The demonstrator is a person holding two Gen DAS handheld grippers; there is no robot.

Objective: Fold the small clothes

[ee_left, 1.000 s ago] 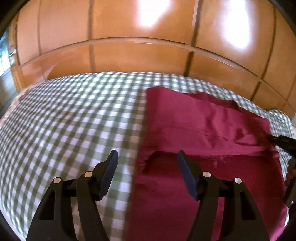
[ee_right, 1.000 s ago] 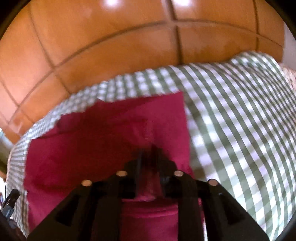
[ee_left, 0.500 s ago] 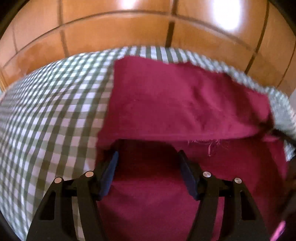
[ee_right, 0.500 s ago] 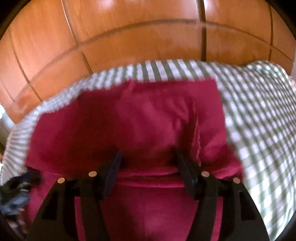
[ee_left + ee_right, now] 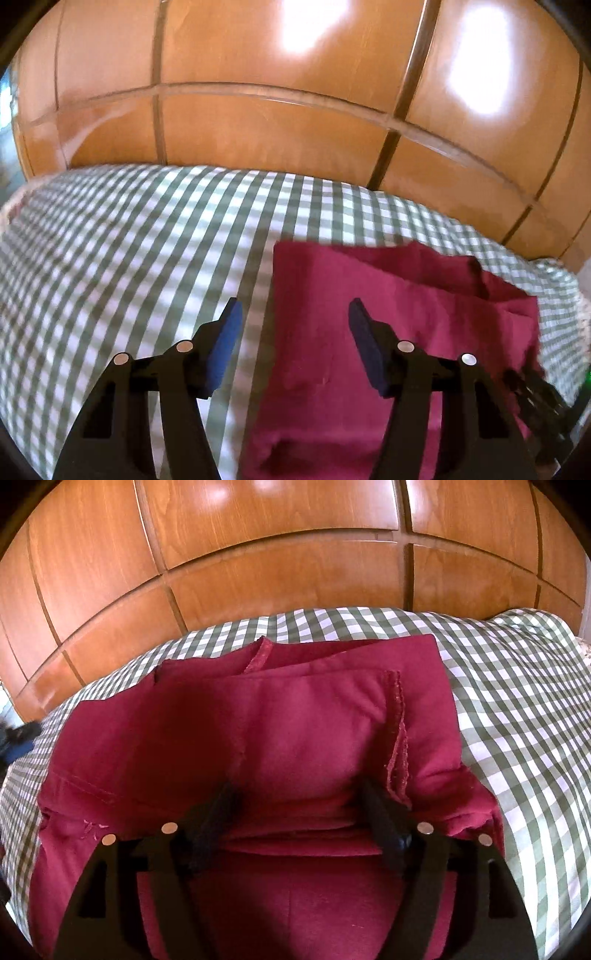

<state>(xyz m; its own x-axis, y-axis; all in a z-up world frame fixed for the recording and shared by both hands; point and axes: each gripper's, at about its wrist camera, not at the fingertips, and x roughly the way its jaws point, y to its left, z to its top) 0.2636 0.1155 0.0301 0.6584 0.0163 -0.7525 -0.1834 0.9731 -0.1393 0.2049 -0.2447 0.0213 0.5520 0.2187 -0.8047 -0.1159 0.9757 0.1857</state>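
Observation:
A dark red garment (image 5: 388, 332) lies folded over on a green-and-white checked bedcover (image 5: 129, 258). My left gripper (image 5: 295, 325) is open and empty, raised over the garment's left edge. In the right wrist view the same garment (image 5: 295, 738) fills the middle, with a folded layer and a frayed seam on top. My right gripper (image 5: 299, 808) is open, low on the cloth, its fingers (image 5: 218, 812) spread with the folded edge bunched between them. The right gripper also shows at the lower right of the left wrist view (image 5: 535, 402).
A wooden panelled wardrobe (image 5: 277, 110) stands right behind the bed. The checked bedcover (image 5: 517, 701) stretches to the right of the garment. The left gripper shows as a dark shape at the left edge of the right wrist view (image 5: 18, 738).
My right gripper was shut on the cloth and has opened, letting the fold rest. My left gripper dipped onto the garment, then pulled back up and left, open throughout.

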